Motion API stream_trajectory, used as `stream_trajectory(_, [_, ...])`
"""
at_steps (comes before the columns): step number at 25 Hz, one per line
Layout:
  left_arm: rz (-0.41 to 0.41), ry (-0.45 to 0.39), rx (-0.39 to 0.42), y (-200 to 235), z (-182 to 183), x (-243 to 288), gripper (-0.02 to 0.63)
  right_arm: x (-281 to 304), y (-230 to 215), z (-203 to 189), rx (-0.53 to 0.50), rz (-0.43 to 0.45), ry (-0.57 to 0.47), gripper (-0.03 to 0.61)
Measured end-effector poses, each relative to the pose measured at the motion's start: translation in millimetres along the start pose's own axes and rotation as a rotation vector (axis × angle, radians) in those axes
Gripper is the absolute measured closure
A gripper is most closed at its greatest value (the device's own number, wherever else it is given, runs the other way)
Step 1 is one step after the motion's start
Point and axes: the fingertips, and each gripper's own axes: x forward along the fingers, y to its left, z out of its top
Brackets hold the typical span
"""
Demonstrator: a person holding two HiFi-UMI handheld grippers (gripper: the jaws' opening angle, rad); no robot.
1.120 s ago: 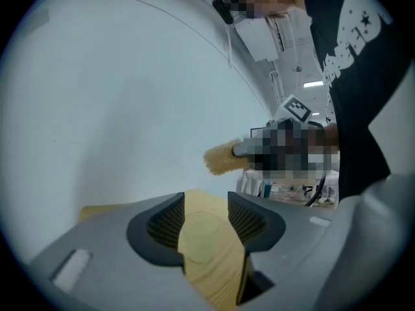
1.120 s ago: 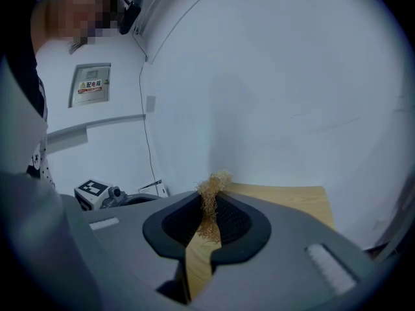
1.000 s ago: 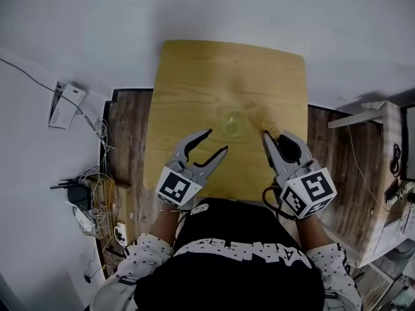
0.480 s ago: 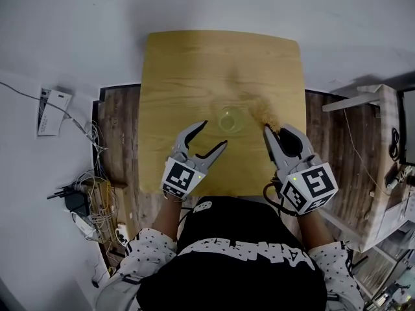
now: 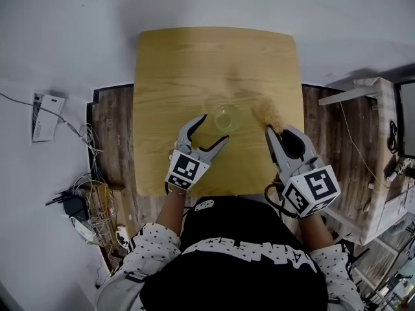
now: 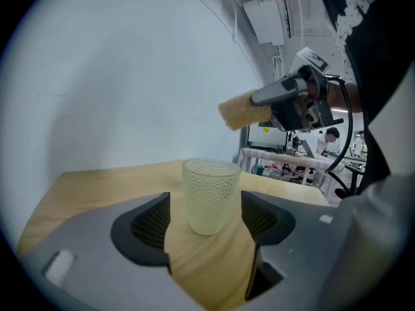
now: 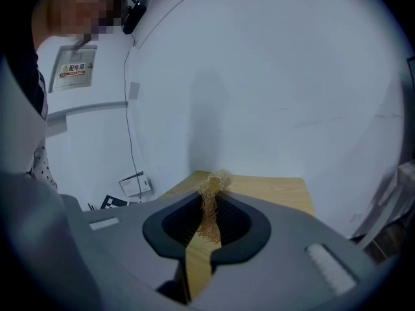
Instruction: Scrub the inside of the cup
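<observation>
A clear dimpled glass cup [image 5: 226,117] stands upright on the wooden table [image 5: 188,63]. My left gripper [image 5: 214,127] is open; its jaws have just been opening. In the left gripper view the cup [image 6: 209,196] stands in the mouth of the left gripper [image 6: 206,229], and neither pad touches it. My right gripper [image 5: 272,133] hovers to the cup's right, shut on a tan fibrous scrubber [image 5: 264,114]. That scrubber [image 7: 211,199] pokes out ahead of the right gripper [image 7: 206,229]. The left gripper view also shows the scrubber [image 6: 238,112] up above the cup.
The table's near edge [image 5: 214,192] is close to the person's body. Cables and a router [image 5: 71,203] lie on the floor at the left, near a white box [image 5: 45,116]. A wooden shelf [image 5: 379,141] stands at the right.
My left gripper has sunk and moved forward towards the cup, and its jaws stand wider. The right gripper with the scrubber has hardly moved.
</observation>
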Motion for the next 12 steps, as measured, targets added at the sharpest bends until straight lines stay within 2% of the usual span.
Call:
stream_trajectory(7, [-0.037, 0.042, 0.001, -3.2, -8.2, 17.0, 0.250, -5.6, -2.4, -1.7, 0.003, -0.031, 0.006, 0.515])
stream_trajectory(12, [-0.055, 0.052, -0.004, -7.5, -10.2, 28.5, 0.244, -12.2, -5.3, -2.3, -0.014, -0.052, 0.007, 0.515])
